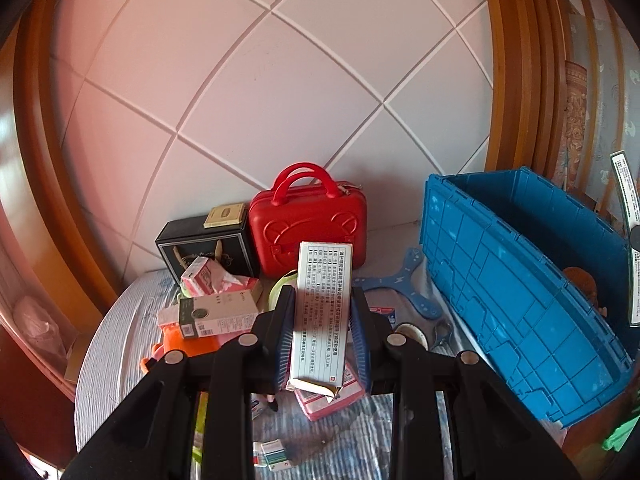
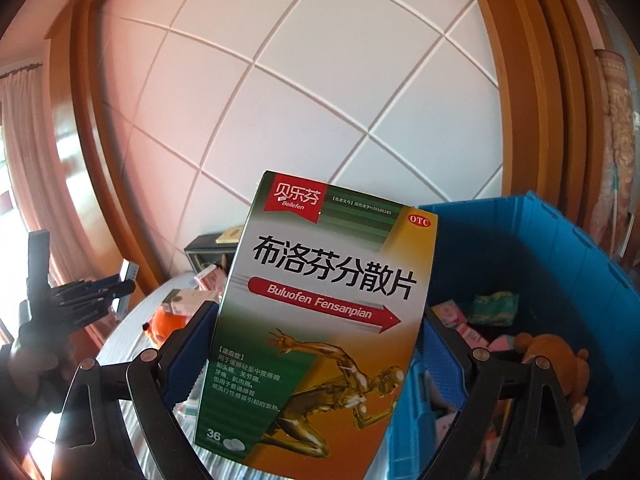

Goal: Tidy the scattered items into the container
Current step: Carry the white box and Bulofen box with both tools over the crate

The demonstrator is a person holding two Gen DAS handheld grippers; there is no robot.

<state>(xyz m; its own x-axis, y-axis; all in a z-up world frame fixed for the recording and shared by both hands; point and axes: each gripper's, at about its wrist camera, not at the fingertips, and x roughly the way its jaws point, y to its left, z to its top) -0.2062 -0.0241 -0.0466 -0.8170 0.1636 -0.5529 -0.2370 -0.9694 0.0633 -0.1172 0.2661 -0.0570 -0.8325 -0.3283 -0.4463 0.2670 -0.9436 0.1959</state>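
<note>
**Two cartons gripped, blue crate at hand**

Clamped between the left gripper (image 1: pixel 322 332) pads: a slim white carton (image 1: pixel 320 312) of matte card printed with fine black text, upright, its lower flap torn open. Clamped between the right gripper (image 2: pixel 320 360) pads: a broad glossy ibuprofen box (image 2: pixel 324 320) in green, orange and silver, tilted slightly toward 1 o'clock. Fingers (image 1: pixel 362 336) closed tight on the narrow carton; right pair spread wider around the box's sides.

At 3 o'clock of the white carton, a ribbed blue plastic crate (image 1: pixel 512 280), open-topped, holding a brown plush toy (image 2: pixel 552 364) and small packets. At 12 o'clock, a hard red moulded case (image 1: pixel 308 228) with twin handles; at 10 o'clock, a black square box (image 1: pixel 208 248) and piled cartons. Underneath, a striped grey-white bed cover (image 1: pixel 116 332). Behind, a white padded wall panel (image 1: pixel 260 80) with diagonal seams, framed in polished orange wood.
</note>
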